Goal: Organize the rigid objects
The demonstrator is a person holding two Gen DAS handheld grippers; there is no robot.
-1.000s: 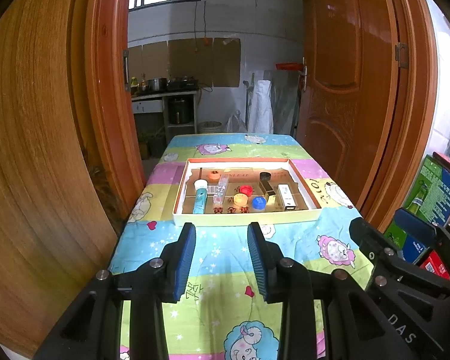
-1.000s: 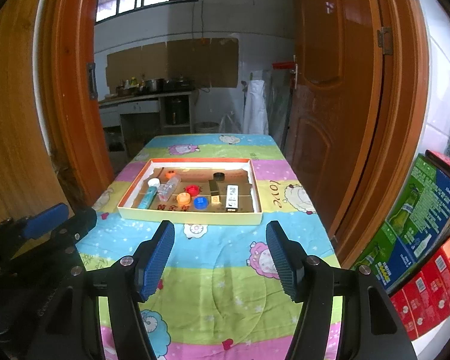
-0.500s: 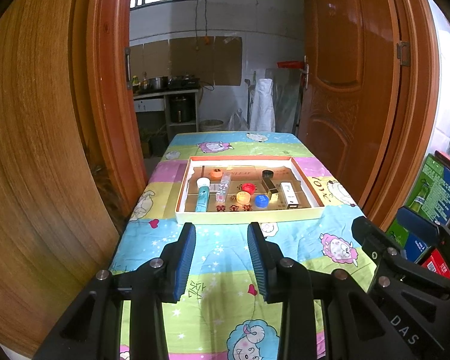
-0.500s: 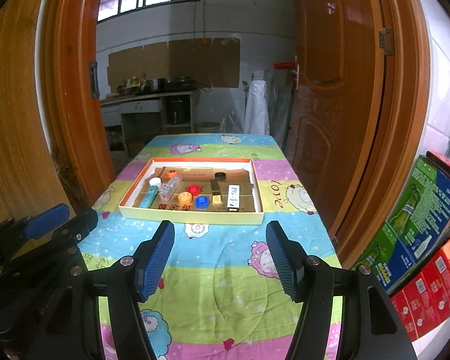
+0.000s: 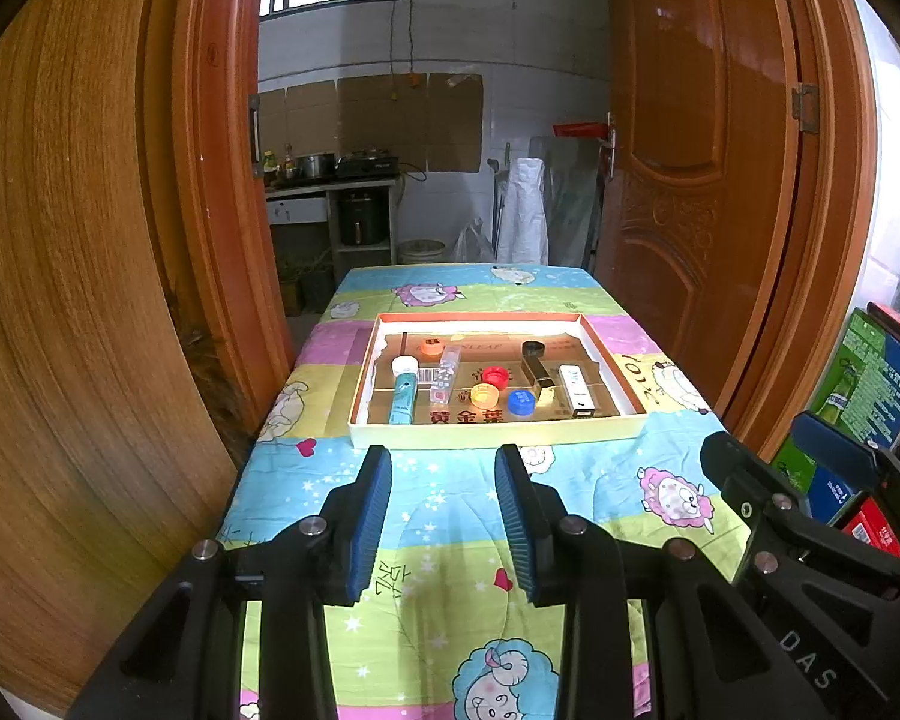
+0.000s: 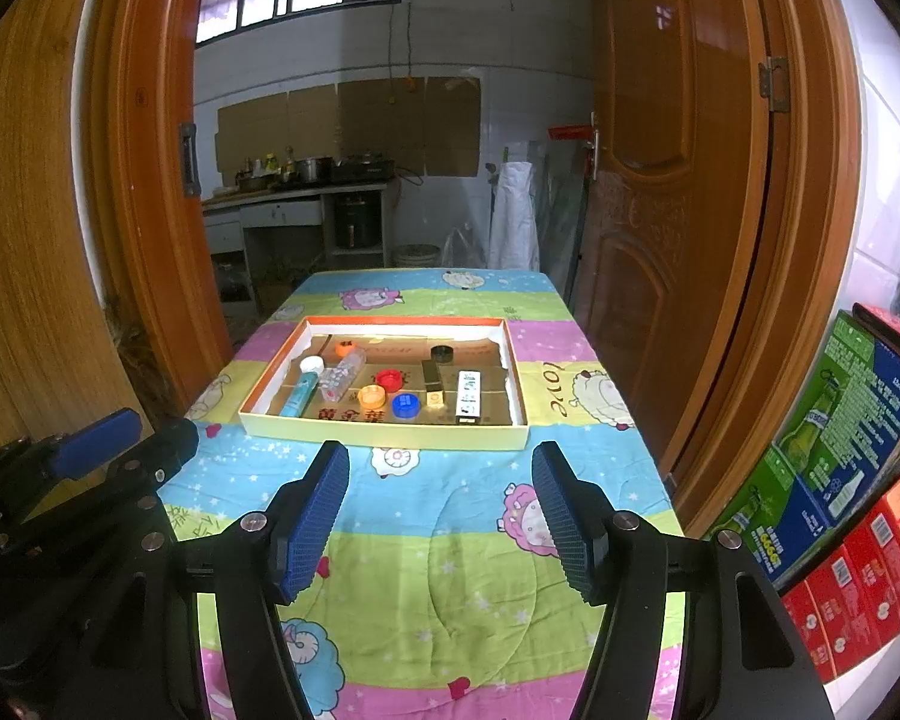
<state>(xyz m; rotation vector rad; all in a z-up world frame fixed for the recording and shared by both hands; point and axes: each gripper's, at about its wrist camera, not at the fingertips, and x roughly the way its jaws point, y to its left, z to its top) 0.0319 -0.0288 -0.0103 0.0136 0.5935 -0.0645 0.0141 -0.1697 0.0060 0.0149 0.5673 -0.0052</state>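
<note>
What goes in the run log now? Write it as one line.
left claw: open, empty | right claw: open, empty | tray: holds caps, tubes | stage: before first pick

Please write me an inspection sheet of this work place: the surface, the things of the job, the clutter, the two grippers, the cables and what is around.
Surface: table under a colourful sheep-print cloth.
Job's things: shallow box with orange rim holds a teal tube, clear bottle, red cap, orange cap, blue cap, black cap, gold-and-black stick and white oblong box.
Clutter: nothing seen on the cloth outside the box.
Grippers: left gripper open, empty; right gripper open wider, empty; both short of the box.
Cables: one hangs on the far wall.
Surroundings: wooden doors, kitchen counter, printed cartons at right.
</note>
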